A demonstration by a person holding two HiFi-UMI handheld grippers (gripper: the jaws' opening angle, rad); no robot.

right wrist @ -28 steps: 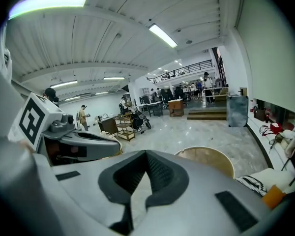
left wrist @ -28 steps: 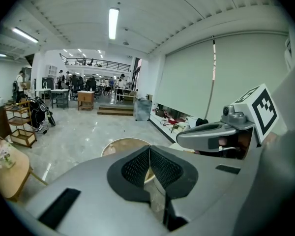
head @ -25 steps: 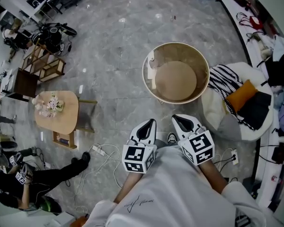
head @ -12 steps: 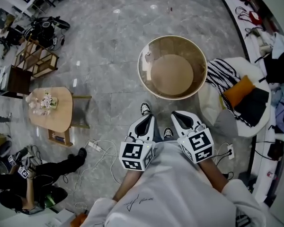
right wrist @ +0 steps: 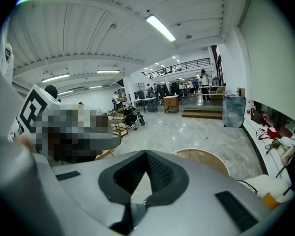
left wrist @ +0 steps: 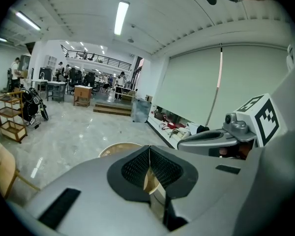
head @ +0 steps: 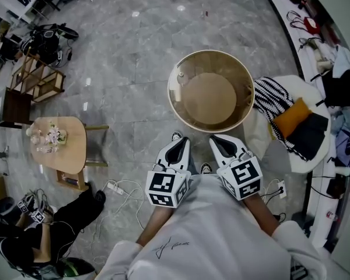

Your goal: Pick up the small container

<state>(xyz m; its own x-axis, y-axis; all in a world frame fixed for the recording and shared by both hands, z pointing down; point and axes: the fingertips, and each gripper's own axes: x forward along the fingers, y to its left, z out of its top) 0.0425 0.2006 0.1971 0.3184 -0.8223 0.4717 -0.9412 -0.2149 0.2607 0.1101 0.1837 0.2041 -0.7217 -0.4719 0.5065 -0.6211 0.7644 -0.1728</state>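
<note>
A round wooden table [head: 210, 91] with a glass top stands on the grey marble floor, just ahead of both grippers. A small pale object [head: 179, 77] sits at its left rim; I cannot make out what it is. My left gripper [head: 176, 149] and right gripper [head: 220, 146] are held side by side at waist height, pointing towards the table. In the left gripper view the left gripper [left wrist: 149, 151] has its pads pressed together with nothing between them, and the table [left wrist: 119, 147] shows beyond. The right gripper [right wrist: 146, 154] is likewise shut and empty.
A white chair [head: 262, 139] with striped and orange cushions stands right of the table. A low wooden side table [head: 70, 147] with flowers is at left, cables [head: 119, 188] lie on the floor, and a person [head: 41, 238] sits at lower left. A wooden rack [head: 41, 77] is farther left.
Both grippers have moved forward together and the round table now lies closer in front of them. Their jaws have stayed shut.
</note>
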